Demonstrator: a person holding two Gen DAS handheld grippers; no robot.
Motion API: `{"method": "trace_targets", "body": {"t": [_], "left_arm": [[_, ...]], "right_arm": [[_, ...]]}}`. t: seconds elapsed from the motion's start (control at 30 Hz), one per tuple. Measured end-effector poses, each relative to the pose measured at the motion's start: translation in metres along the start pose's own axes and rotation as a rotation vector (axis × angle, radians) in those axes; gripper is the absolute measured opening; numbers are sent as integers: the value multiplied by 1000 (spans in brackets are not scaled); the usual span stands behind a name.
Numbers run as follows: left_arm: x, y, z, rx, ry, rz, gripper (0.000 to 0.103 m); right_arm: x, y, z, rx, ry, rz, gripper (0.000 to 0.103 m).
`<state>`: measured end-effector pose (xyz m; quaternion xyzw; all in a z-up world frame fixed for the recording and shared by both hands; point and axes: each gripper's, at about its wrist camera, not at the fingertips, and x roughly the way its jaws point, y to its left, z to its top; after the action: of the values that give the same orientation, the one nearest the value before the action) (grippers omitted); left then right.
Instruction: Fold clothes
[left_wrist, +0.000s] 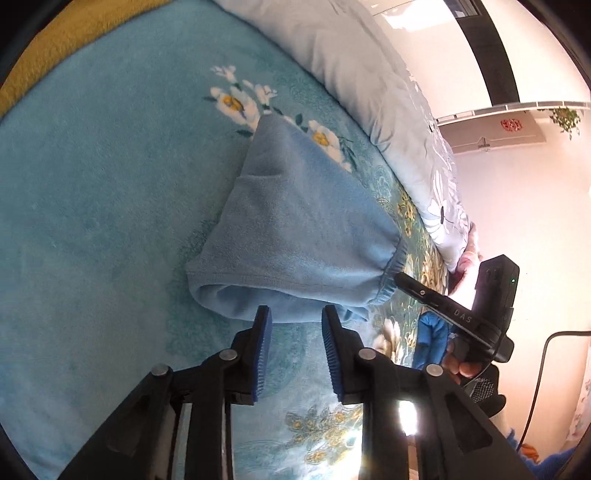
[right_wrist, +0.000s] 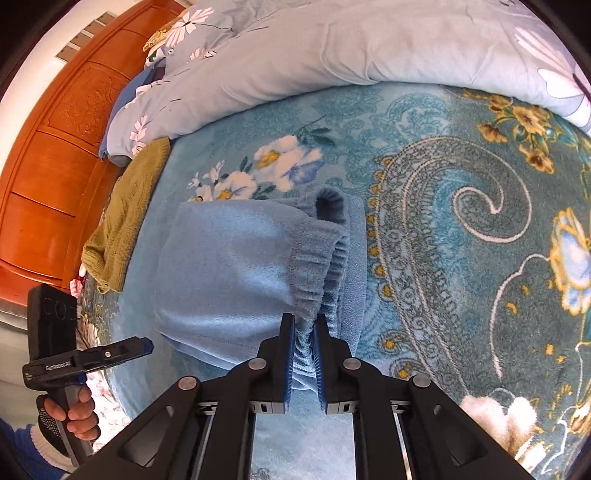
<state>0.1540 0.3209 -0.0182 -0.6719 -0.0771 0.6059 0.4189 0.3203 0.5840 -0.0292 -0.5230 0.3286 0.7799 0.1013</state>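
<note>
A light blue fleece garment (left_wrist: 295, 229) lies folded on a teal floral blanket (left_wrist: 92, 184); it also shows in the right wrist view (right_wrist: 236, 266). My left gripper (left_wrist: 297, 319) is open, its tips just short of the garment's near folded edge, holding nothing. It also shows in the right wrist view (right_wrist: 110, 354) at the left, held by a hand. My right gripper (right_wrist: 304, 325) is shut on the garment's ribbed elastic hem (right_wrist: 314, 280). It also shows in the left wrist view (left_wrist: 400, 280) at the hem's right end.
A pale blue floral duvet (right_wrist: 332, 48) is bunched along the far side of the blanket (right_wrist: 461, 221). An olive knit garment (right_wrist: 125, 218) lies at the left by an orange wooden headboard (right_wrist: 55, 147). A mustard cloth (left_wrist: 66, 44) lies at the far left in the left wrist view.
</note>
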Motion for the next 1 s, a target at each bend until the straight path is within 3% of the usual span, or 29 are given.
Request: {"method": "trace_targets", "body": {"t": [0.07, 0.13, 0.23, 0.3, 0.4, 0.5, 0.67, 0.87, 1.0], "left_arm": [[-11, 2, 3, 85, -49, 108, 36], [-10, 12, -9, 171, -58, 210, 41], [5, 18, -7, 280, -31, 273, 42], [13, 12, -14, 407, -31, 330, 46], [20, 10, -29, 558, -25, 425, 50], [29, 11, -29, 598, -19, 425, 50], [50, 14, -17, 586, -19, 398, 50], [42, 32, -11, 547, -29, 367, 50], [40, 39, -11, 511, -16, 326, 32]], "right_arm": [[-12, 7, 6, -15, -38, -11, 19], [-15, 20, 20, -50, -57, 5, 32], [6, 51, 54, -144, -29, 40, 35], [29, 76, 76, -220, 0, 76, 36], [71, 110, 101, -308, 91, 119, 37], [103, 146, 112, -456, 165, 92, 37], [138, 170, 120, -566, 257, 59, 37], [161, 173, 125, -583, 338, 54, 36], [159, 171, 128, -577, 349, 54, 17]]}}
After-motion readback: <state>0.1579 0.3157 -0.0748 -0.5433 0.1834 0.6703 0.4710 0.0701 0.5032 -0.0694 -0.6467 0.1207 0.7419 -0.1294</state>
